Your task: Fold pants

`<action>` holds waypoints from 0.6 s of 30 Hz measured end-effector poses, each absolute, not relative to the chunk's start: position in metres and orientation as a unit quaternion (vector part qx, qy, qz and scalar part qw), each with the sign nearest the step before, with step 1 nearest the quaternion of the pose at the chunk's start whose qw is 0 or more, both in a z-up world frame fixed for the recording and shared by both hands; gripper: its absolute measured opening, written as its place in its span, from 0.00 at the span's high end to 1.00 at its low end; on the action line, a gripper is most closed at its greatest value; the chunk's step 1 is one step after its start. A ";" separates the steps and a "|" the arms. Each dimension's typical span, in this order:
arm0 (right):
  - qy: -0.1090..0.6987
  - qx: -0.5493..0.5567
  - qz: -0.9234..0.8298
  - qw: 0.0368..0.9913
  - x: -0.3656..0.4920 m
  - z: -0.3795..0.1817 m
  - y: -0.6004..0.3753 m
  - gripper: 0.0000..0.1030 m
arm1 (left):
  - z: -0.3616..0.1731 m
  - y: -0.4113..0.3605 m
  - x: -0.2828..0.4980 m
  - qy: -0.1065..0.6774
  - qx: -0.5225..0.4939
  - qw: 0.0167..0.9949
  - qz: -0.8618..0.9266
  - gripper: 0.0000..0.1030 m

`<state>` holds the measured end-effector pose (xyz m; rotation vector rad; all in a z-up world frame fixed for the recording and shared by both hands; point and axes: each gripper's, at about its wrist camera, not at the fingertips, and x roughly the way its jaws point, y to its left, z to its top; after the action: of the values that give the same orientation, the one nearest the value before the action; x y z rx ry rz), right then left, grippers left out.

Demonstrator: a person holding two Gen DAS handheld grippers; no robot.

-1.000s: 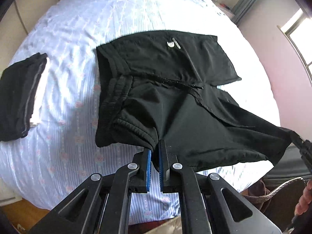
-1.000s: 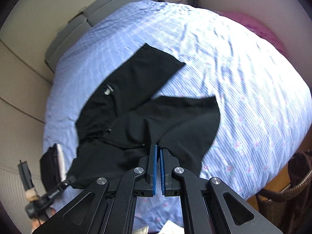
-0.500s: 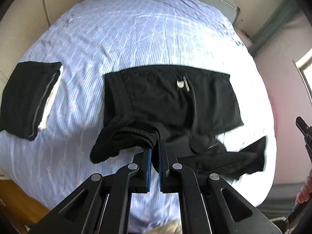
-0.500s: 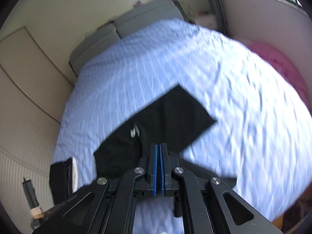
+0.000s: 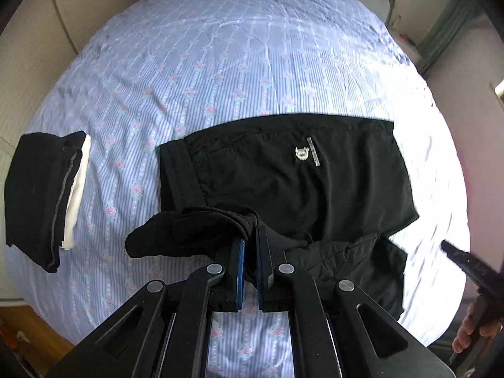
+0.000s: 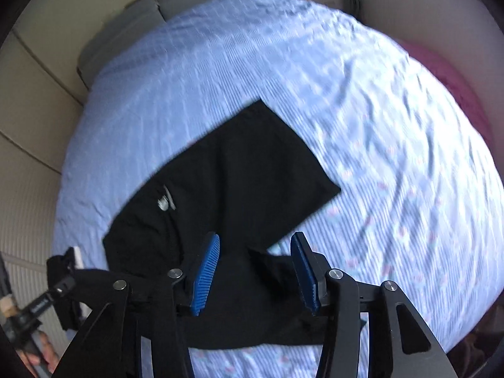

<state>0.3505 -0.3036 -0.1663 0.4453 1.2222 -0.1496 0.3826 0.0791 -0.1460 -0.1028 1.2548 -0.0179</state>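
Note:
Black shorts with a small silver logo lie on the blue striped bed sheet. My left gripper is shut on the bunched waistband corner of the shorts and holds it just above the near edge of the garment. In the right wrist view the shorts lie ahead, and my right gripper is open and empty above the loose near leg of the shorts. The right gripper's tip also shows at the right edge of the left wrist view.
A folded black garment with white trim lies at the bed's left side. A grey headboard stands at the far end. A pink item lies at the bed's right. Wooden floor shows beyond the near edge.
My right gripper has opened and let go of the shorts leg, which now lies on the bed. My left gripper has carried the waistband forward over the shorts.

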 end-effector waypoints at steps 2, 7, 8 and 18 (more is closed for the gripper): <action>0.612 0.199 -0.053 0.764 0.345 -0.199 -0.303 0.53 | -0.152 0.070 0.379 0.590 -0.030 0.806 -0.010 0.93; 0.663 0.141 -0.044 0.734 0.341 -0.254 -0.303 0.53 | -0.164 0.058 0.376 0.601 -0.010 0.799 -0.011 0.92; 0.667 0.138 -0.042 0.731 0.342 -0.263 -0.304 0.52 | -0.166 0.057 0.376 0.603 -0.005 0.798 -0.009 0.92; 0.638 0.118 -0.028 0.760 0.364 -0.283 -0.320 0.25 | -0.187 0.044 0.379 0.622 0.002 0.783 0.000 0.92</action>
<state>0.3639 -0.3200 -0.2829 0.2579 1.3900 -0.0608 0.3789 0.0438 -0.1867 0.0042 1.3424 0.0002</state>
